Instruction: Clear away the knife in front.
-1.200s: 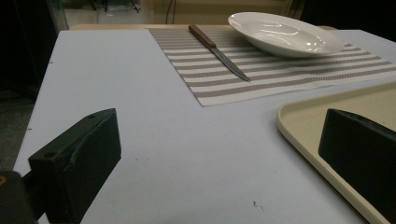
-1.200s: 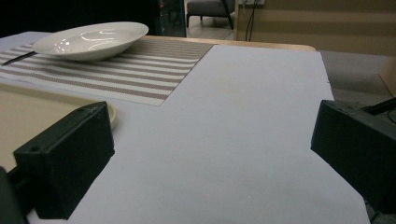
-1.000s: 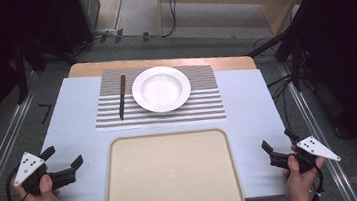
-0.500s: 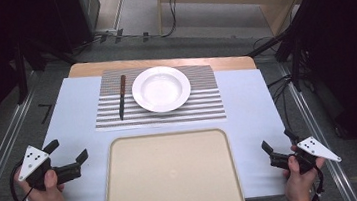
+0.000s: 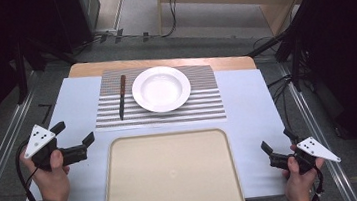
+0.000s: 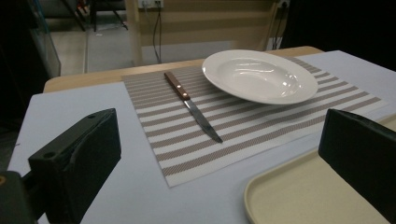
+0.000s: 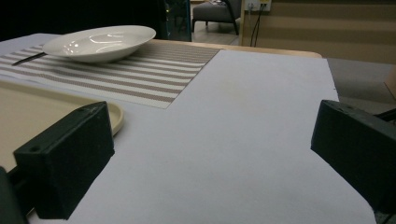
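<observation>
While left gripper [image 5: 74,136] gapes empty, knife [image 5: 122,97] well ahead, right gripper [image 5: 276,146] open

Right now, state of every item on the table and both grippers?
left gripper: open, holding nothing, left of the tray
right gripper: open, holding nothing, right of the tray
knife: flat on the placemat, handle away from the person, left of the plate
plate: upright, empty, on the placemat
tray: empty, flat
placemat: flat, unfolded
</observation>
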Available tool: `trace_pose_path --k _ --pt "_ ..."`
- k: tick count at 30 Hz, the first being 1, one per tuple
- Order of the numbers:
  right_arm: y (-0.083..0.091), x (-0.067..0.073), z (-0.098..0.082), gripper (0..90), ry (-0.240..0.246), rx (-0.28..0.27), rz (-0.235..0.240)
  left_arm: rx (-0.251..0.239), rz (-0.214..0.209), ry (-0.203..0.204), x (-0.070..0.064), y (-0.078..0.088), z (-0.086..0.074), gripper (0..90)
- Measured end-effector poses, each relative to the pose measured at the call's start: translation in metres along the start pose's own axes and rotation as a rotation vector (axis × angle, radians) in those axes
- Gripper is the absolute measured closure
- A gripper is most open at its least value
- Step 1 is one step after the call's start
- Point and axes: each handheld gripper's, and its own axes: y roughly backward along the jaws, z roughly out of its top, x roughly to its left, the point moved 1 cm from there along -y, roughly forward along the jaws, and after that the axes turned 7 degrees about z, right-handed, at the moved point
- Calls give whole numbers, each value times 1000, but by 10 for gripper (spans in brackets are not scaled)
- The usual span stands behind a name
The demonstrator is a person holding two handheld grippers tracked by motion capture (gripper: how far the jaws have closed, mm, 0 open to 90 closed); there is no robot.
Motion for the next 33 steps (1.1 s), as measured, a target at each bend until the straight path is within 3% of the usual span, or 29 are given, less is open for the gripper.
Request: trace_pose_path --k 10,20,33 --pt "0 0 0 0 0 -2 0 33 -28 -33 -5 -33 25 0" --pt "0 0 0 0 2 -4 4 61 -27 -17 1 -66 39 0" --pt "0 0 0 0 -3 -6 10 109 -25 -28 6 -109 54 0"
